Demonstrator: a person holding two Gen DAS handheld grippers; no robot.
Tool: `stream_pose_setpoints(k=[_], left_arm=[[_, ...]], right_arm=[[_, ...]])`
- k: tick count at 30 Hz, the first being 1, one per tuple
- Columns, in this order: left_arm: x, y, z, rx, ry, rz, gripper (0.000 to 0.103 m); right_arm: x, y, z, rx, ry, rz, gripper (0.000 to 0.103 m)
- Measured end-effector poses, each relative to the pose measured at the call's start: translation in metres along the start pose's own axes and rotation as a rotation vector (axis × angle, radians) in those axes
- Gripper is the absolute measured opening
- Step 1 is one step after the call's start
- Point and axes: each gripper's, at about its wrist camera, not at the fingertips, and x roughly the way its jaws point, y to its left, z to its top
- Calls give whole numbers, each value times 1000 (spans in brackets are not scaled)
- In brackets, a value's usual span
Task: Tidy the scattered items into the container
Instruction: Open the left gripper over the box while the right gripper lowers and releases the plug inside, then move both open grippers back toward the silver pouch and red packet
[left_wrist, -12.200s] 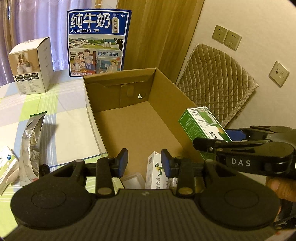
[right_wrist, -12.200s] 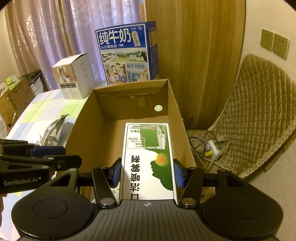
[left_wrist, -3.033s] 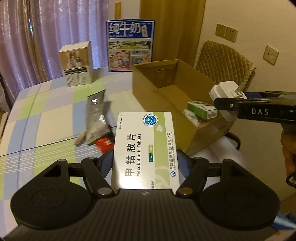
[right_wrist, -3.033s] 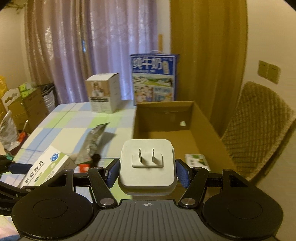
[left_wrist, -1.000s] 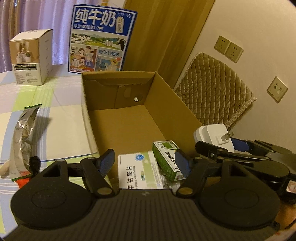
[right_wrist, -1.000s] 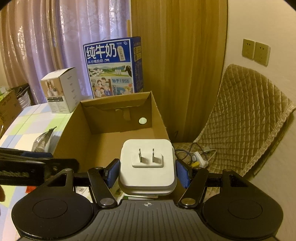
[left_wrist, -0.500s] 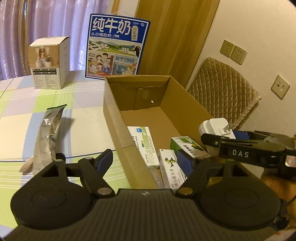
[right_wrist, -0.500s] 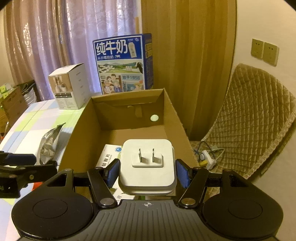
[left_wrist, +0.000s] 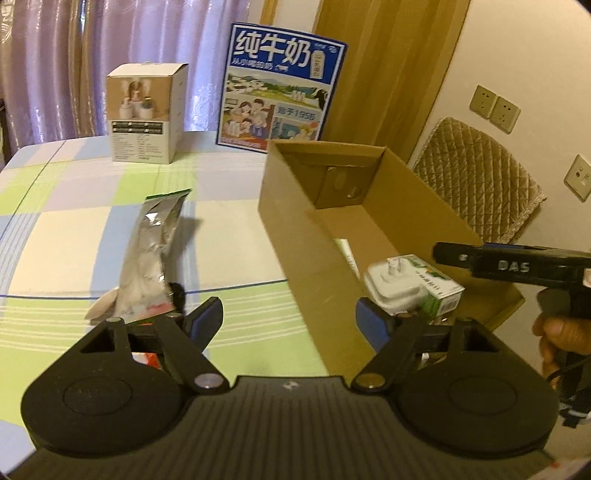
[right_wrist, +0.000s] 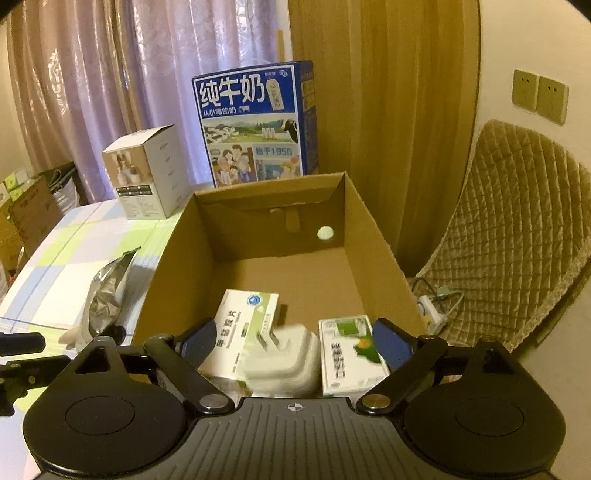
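Note:
The open cardboard box (right_wrist: 373, 236) holds a white-and-green tablet box (right_wrist: 247, 328) and a green-and-white carton (right_wrist: 349, 354). A white plug adapter (right_wrist: 284, 360) lies blurred between them, below my right gripper (right_wrist: 295, 343). That gripper's jaws are opening and nothing touches the pads. My left gripper (left_wrist: 290, 319) hovers over the table by the box's left wall (left_wrist: 295, 229), its jaws opening with nothing between them. In the left wrist view the plug (left_wrist: 391, 284) rests against the green carton (left_wrist: 436, 284). A silver foil bag (left_wrist: 151, 251) lies on the table left of the box.
A blue milk case (left_wrist: 280, 99) and a white cube box (left_wrist: 144, 114) stand at the back of the checked tablecloth. A quilted chair (left_wrist: 476, 177) is right of the box, with a power strip (right_wrist: 432, 310) on the floor. A hand (left_wrist: 557, 339) holds the right gripper.
The right gripper has opened and let go of the plug, which dropped into the box. The left gripper has drawn away to the left of the box, its jaws a little wider.

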Motion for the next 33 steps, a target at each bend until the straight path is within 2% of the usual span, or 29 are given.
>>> stream_pose_setpoints(k=[10, 17, 26, 33], left_arm=[[-16, 13, -16, -31, 12, 18, 79], [-42, 19, -24, -37, 1, 33, 85], [-85, 41, -42, -60, -7, 63, 94], [-119, 73, -61, -67, 3, 121, 101]], right_arm=[[-25, 10, -17, 22, 5, 10, 90], [-53, 28, -26, 35, -6, 17, 99], [-88, 62, -40, 56, -22, 64, 101], [-109, 103, -53, 31, -27, 126, 101]])
